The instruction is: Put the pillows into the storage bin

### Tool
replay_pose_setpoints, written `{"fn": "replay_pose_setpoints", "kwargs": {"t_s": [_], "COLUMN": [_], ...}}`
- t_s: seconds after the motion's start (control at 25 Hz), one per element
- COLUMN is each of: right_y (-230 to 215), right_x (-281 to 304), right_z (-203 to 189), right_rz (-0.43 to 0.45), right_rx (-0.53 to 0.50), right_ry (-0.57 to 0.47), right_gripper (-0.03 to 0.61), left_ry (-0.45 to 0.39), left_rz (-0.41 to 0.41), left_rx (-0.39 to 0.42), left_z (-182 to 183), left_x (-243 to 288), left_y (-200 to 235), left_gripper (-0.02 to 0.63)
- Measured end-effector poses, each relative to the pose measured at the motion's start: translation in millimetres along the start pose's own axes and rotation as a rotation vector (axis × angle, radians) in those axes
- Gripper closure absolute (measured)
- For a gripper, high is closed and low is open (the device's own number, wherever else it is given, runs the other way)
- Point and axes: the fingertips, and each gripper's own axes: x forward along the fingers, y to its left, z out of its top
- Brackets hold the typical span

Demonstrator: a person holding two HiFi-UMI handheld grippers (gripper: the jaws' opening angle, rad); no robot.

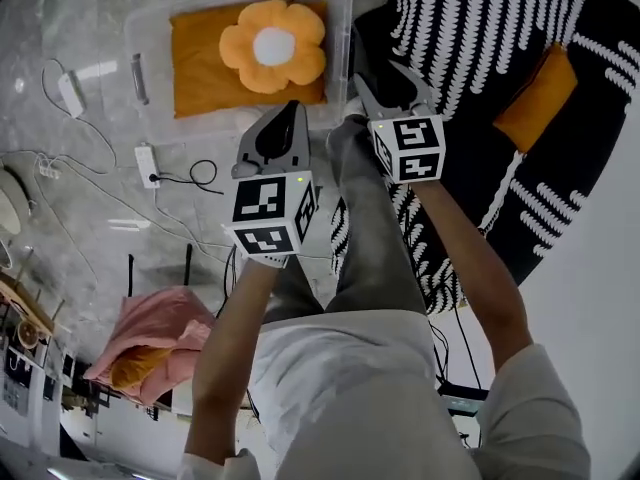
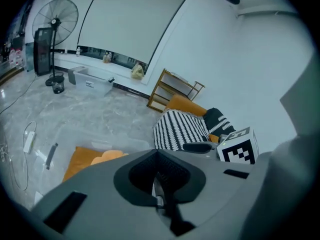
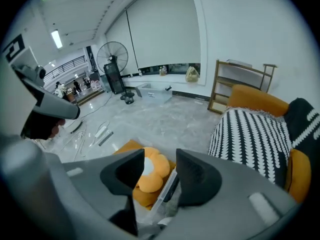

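Note:
A clear storage bin [image 1: 150, 30] stands on the marble floor. In it lies a flat orange pillow [image 1: 200, 68] with a yellow flower pillow [image 1: 272, 46] on top. My left gripper [image 1: 290, 113] hovers just in front of the bin's near rim, jaws together and empty. My right gripper [image 1: 385, 83] is beside the bin's right corner and stands open with nothing between its pads. In the right gripper view the flower pillow [image 3: 150, 176] shows through the gap of the right gripper [image 3: 160, 171]. The left gripper view shows the left gripper [image 2: 157, 174] with the bin's orange pillow [image 2: 80, 161] beyond it.
A black-and-white striped sofa [image 1: 480, 28] with an orange pillow [image 1: 535, 98] on it lies right of the bin. A pink bundle [image 1: 150, 343] sits at lower left. Cables and a power strip [image 1: 147, 165] trail across the floor. A fan [image 2: 57, 14] and a wooden shelf [image 2: 175, 89] stand farther off.

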Motion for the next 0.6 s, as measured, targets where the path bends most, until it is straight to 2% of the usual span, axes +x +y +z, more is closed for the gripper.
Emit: {"fn": "replay_pose_setpoints", "kwargs": {"t_s": [0.16,0.6], "right_y": [-48,-166], "right_x": [-23,-81], "right_z": [-1,-47], "right_rz": [-0.042,-0.164], "right_rx": [0.049,0.165], "right_ry": [-0.03,-0.033], "right_gripper": [0.367,0.344], "left_ry": [0.016,0.086], "left_rz": [-0.024,-0.117], "left_rx": [0.043,0.163], "left_z": [6,13], "left_x": [22,78], "left_y": [-46,-165], "left_gripper": [0.604,0.604]}}
